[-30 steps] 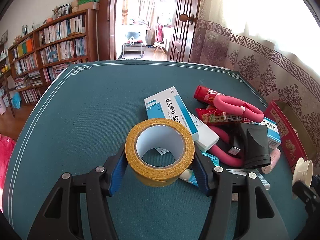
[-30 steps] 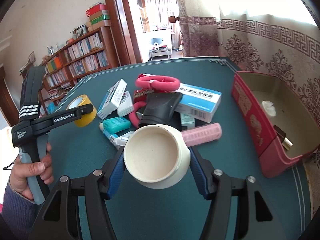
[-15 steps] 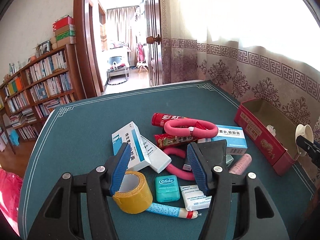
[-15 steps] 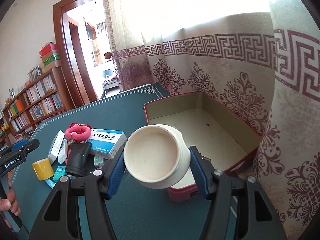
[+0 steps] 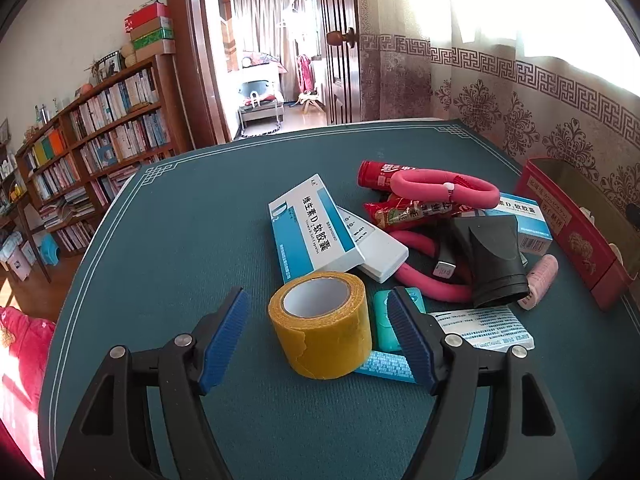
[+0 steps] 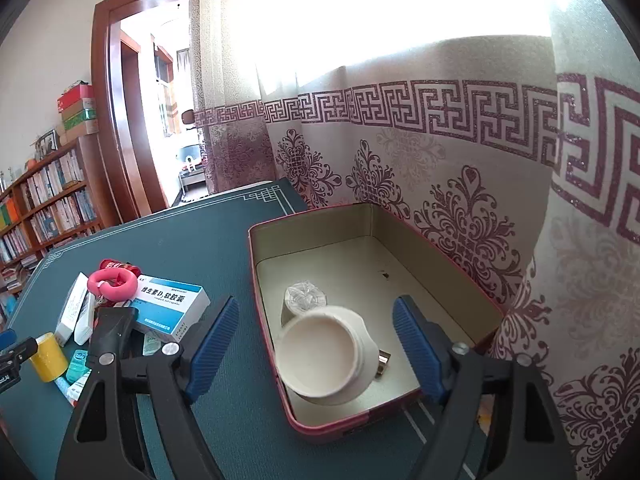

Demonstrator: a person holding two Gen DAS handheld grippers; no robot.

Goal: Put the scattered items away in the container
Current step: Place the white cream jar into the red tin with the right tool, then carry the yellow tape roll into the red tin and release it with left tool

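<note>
Right gripper [image 6: 314, 348] jaws are opening, pads clear of the cream jar [image 6: 326, 356] over the red tin's [image 6: 332, 426] near end; left gripper [image 5: 318, 338] opening around the yellow tape roll [image 5: 320, 322], untouched, on the table's near side

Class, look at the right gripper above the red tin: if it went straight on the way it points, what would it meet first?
Most likely the cream jar, which lies between the opening jaws of the right gripper, clear of both pads. Beyond it is the floor of the red tin; depth is uncertain.
</note>
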